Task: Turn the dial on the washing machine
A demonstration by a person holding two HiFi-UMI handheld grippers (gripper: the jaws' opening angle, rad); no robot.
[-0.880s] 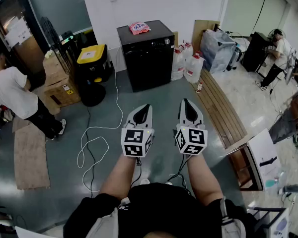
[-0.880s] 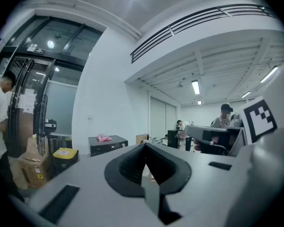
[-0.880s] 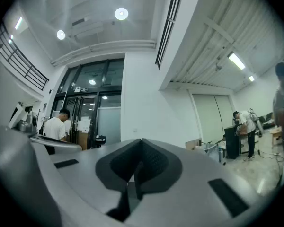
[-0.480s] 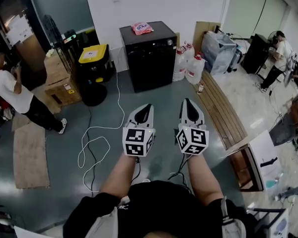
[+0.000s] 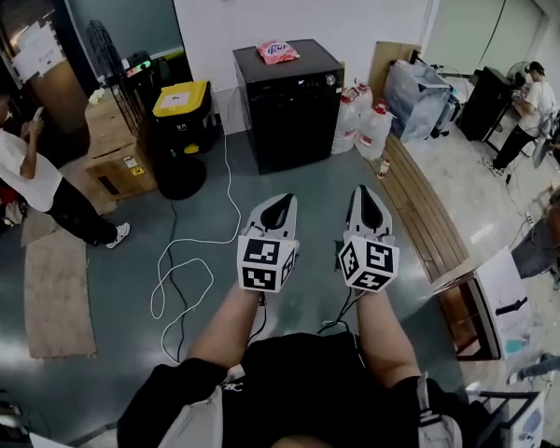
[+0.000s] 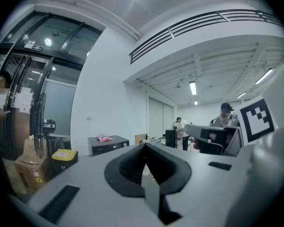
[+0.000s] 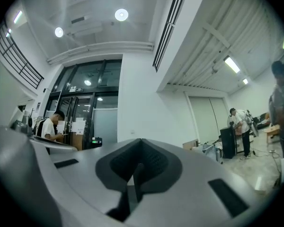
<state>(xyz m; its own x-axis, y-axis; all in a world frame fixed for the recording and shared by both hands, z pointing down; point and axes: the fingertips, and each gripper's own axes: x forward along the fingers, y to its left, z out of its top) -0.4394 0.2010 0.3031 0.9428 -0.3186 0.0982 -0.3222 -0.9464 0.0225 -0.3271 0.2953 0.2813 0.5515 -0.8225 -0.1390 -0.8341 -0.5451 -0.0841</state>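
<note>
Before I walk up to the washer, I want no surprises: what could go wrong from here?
1. The white cable loops over the floor between you and the washer; a foot could catch it.
2. The left gripper and right gripper are both shut; they must open before they can take the small dial.
3. The jugs stand close beside the washer; a wide arm swing might knock them.

Left gripper (image 5: 284,201) and right gripper (image 5: 365,194) edged rightward, perhaps; bystander (image 5: 19,171) straightened.
</note>
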